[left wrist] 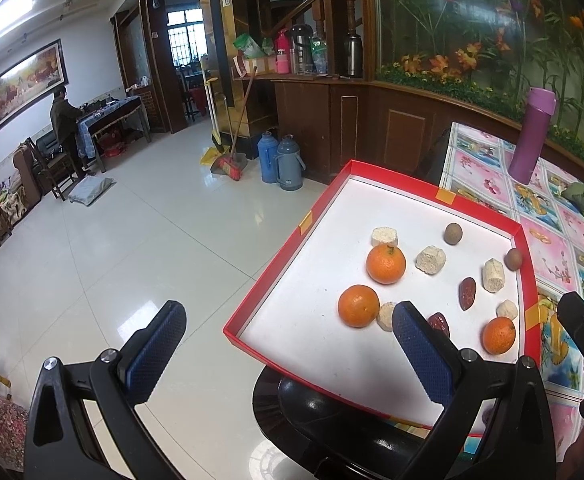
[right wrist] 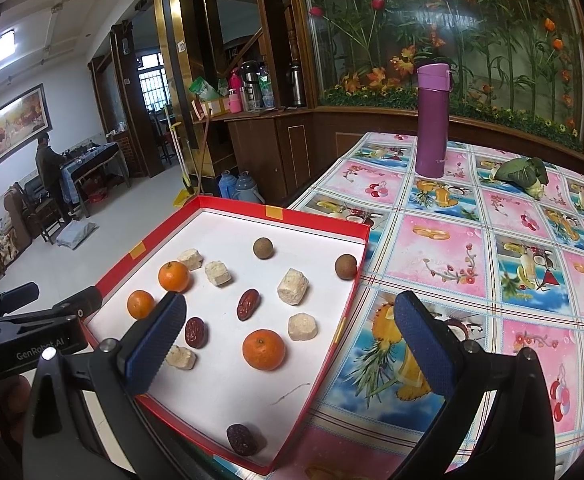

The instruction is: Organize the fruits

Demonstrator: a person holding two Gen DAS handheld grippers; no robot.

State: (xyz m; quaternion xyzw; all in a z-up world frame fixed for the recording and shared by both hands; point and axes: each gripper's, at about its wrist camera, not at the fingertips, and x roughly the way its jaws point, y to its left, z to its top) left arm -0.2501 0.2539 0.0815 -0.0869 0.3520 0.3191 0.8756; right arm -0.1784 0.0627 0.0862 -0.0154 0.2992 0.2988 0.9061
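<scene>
Both grippers hang near the tray's close end, left gripper and right gripper, jaws of each apart and holding nothing. Red-walled tray rests at the table's left edge. Within, unsorted by kind: three dates, nearest date; three oranges, nearest orange; several pale cut chunks; two brown round fruits farthest. Judgement: grouping unfinished; any pick needs jaws centred over one piece.
</scene>
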